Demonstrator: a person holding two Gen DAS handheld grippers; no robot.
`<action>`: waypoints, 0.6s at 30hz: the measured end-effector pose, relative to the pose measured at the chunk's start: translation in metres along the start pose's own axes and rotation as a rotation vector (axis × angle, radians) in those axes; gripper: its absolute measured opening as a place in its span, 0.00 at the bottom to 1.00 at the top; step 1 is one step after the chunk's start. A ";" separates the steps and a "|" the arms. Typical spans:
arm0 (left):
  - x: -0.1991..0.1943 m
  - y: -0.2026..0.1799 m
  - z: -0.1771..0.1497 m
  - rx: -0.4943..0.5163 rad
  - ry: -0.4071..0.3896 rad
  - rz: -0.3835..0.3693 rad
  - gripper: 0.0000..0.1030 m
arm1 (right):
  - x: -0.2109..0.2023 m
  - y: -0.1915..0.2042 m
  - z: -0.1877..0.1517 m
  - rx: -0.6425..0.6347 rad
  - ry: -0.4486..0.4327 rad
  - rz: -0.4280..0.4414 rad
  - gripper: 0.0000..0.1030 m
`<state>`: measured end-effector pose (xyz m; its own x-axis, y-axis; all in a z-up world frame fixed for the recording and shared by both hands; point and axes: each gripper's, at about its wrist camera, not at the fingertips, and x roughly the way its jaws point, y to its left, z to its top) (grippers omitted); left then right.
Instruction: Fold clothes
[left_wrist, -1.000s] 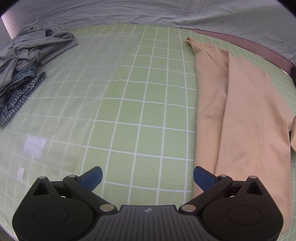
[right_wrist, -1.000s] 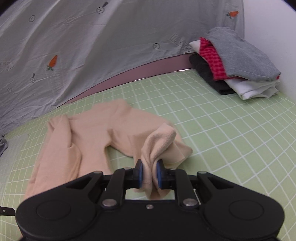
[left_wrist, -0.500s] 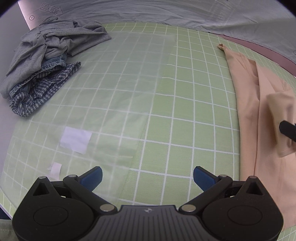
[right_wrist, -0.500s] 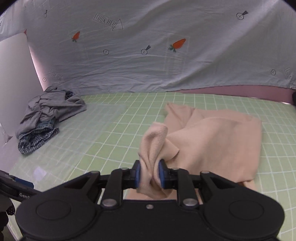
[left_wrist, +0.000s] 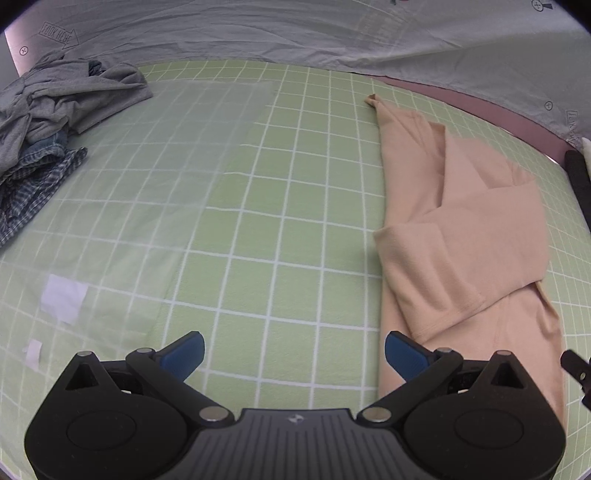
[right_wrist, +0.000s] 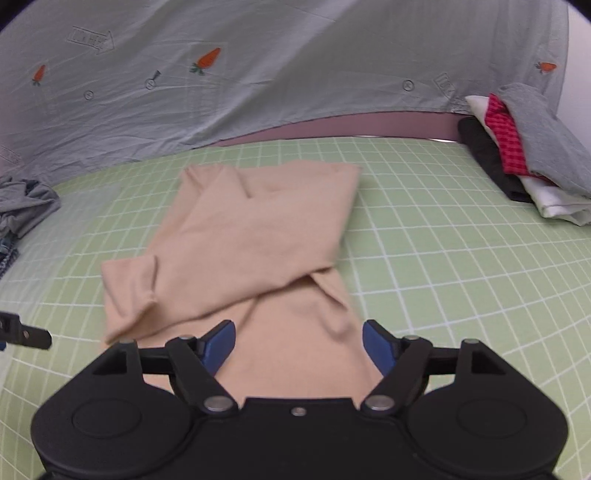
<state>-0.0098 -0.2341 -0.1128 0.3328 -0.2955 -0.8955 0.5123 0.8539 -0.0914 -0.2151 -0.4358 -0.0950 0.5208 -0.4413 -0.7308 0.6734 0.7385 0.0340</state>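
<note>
Peach shirt (right_wrist: 255, 236) lies flat on the green grid counter (right_wrist: 424, 240), one sleeve folded across its body (edge a bit rumpled). Right tongs (right_wrist: 298, 341) hover over the shirt's near hem, spread wide, gripping nothing. Left tongs (left_wrist: 293, 350) gape just as wide beside the shirt, holding nothing. Beyond the shirt's far side, a folded stack (right_wrist: 524, 151); opposite, a crumpled grey heap (left_wrist: 55, 107).
</note>
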 end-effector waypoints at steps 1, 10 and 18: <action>0.002 -0.007 0.002 0.006 -0.008 -0.009 0.96 | 0.000 -0.009 -0.004 0.006 0.014 -0.018 0.74; 0.031 -0.054 0.031 0.044 -0.014 -0.112 0.80 | 0.033 -0.040 0.004 0.049 0.086 -0.113 0.76; 0.056 -0.069 0.047 0.129 0.012 -0.161 0.19 | 0.067 -0.031 0.020 0.035 0.126 -0.097 0.76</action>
<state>0.0108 -0.3304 -0.1364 0.2291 -0.4185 -0.8789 0.6559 0.7335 -0.1783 -0.1909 -0.4984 -0.1311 0.3836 -0.4404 -0.8117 0.7367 0.6760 -0.0186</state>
